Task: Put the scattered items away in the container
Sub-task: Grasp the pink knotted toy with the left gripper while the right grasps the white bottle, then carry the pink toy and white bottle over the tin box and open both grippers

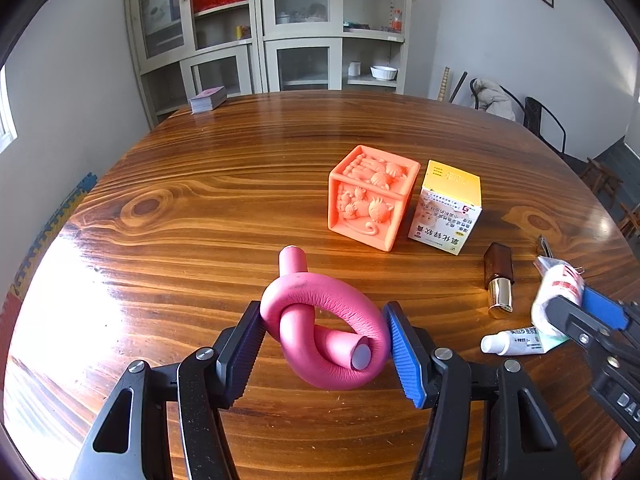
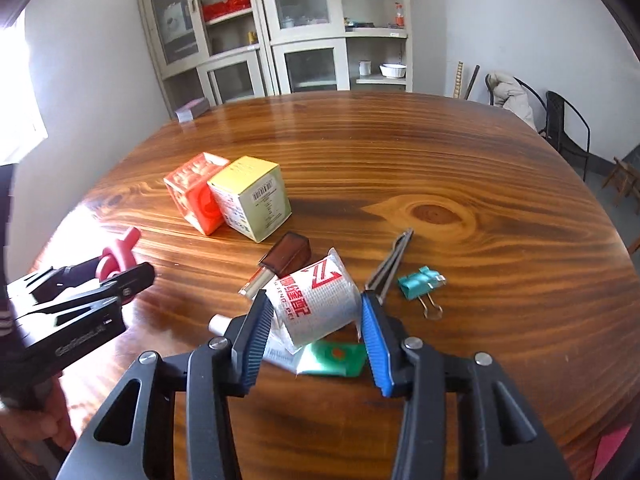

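The left gripper point(image 1: 324, 340) pinches the knotted pink foam roller point(image 1: 326, 326) between its jaws, and the right gripper point(image 2: 316, 322) squeezes a white packet point(image 2: 316, 300), probably to carry both into the container.

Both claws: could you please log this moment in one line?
left claw: shut on pink knot | right claw: shut on white packet

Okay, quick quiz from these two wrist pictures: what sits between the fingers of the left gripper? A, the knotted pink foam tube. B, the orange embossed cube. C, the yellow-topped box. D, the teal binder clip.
A: in the left wrist view the knotted pink foam tube sits clamped between the left gripper fingers, while the orange cube stands farther back on the table.
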Tool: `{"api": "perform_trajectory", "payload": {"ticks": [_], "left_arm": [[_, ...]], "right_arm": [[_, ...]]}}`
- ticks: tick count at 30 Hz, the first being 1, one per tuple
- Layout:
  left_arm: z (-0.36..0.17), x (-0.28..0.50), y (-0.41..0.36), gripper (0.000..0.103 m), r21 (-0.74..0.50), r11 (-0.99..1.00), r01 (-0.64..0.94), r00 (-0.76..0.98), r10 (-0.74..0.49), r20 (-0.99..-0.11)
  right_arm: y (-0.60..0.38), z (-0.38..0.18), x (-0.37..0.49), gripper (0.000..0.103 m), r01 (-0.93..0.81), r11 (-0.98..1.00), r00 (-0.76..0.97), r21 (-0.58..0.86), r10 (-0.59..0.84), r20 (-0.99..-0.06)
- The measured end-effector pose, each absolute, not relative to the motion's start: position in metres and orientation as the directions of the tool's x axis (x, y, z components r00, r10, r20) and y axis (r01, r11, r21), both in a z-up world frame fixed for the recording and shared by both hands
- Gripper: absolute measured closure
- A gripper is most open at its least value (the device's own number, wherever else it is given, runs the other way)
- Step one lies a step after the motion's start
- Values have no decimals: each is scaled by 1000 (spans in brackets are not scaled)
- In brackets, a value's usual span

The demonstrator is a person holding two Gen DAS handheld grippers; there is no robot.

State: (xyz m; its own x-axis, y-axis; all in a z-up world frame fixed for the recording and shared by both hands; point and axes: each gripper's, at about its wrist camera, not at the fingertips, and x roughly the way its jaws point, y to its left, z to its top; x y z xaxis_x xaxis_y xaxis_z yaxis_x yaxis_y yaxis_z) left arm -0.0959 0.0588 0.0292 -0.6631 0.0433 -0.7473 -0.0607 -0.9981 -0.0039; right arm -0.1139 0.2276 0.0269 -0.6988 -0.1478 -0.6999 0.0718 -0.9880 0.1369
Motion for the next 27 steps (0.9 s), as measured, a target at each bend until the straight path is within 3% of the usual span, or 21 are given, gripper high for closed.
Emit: {"api": "perform_trajectory", "payload": {"ticks": [13,27], "left_arm": [[45,-75,88,41,-6,-989,-147,-688,106,-718],[60,-21,147,41,-38,-947,-319,-667,253,-701]], "right_arm": [[275,62,2,55,-68,-971,-781,230,-92,-618],[363,96,129,55,-377,-901,-814,215,211,-541]]}}
